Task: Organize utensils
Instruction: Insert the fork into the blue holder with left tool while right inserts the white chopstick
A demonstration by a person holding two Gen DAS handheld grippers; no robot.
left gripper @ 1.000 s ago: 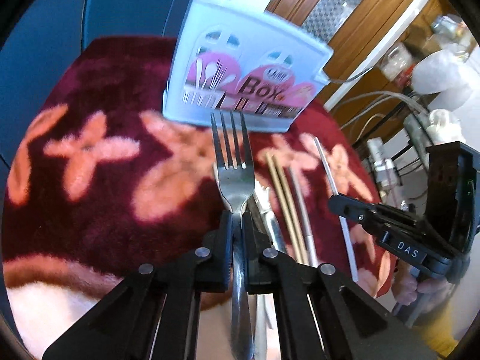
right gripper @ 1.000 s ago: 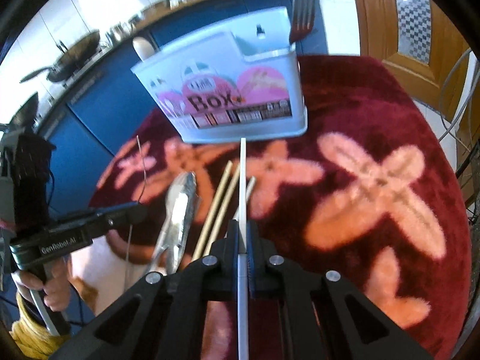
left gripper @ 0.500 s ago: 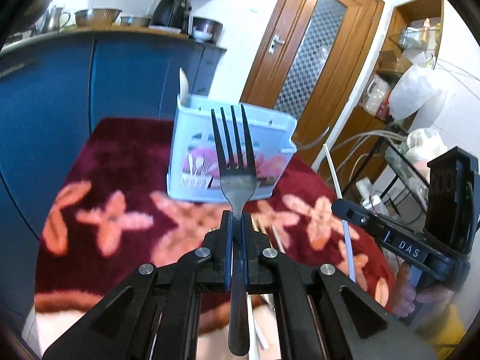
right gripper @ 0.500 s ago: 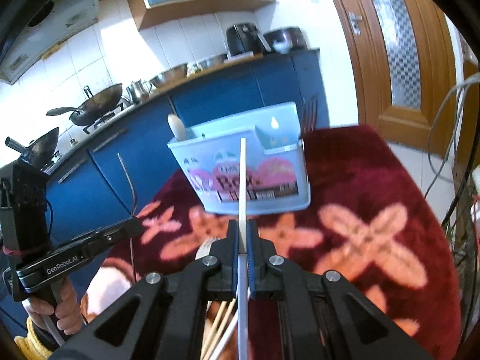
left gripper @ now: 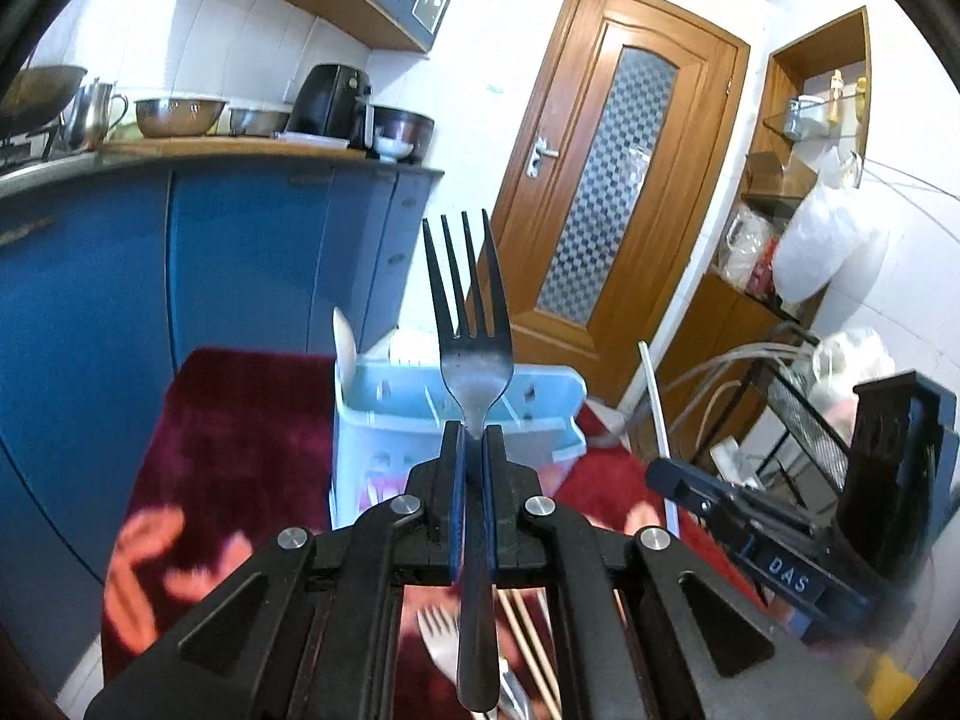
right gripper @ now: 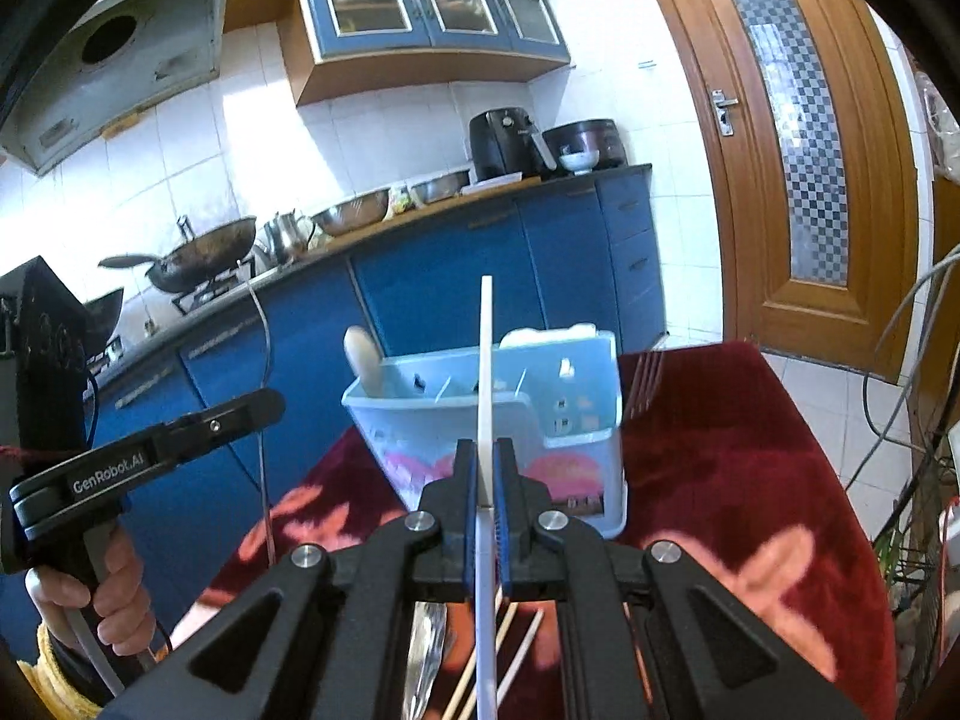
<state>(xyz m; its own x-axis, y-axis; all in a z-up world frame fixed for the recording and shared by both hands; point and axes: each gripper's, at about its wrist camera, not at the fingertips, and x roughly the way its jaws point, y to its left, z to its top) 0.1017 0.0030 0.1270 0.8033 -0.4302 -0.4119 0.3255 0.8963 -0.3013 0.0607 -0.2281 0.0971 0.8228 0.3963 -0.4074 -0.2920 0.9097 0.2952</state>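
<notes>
Pinched a fork point(left gripper: 474, 360) in left tongs point(left gripper: 473, 450), a white stick point(right gripper: 485, 372) in right tongs point(right gripper: 485, 468); both pointed up, just before the box point(right gripper: 576, 420).

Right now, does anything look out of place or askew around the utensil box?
Nothing looks damaged or spilled. The utensil box stands upright on the red cloth. Loose chopsticks and cutlery lie unsorted near it. The left gripper holds a fork, the right gripper a white stick.
</notes>
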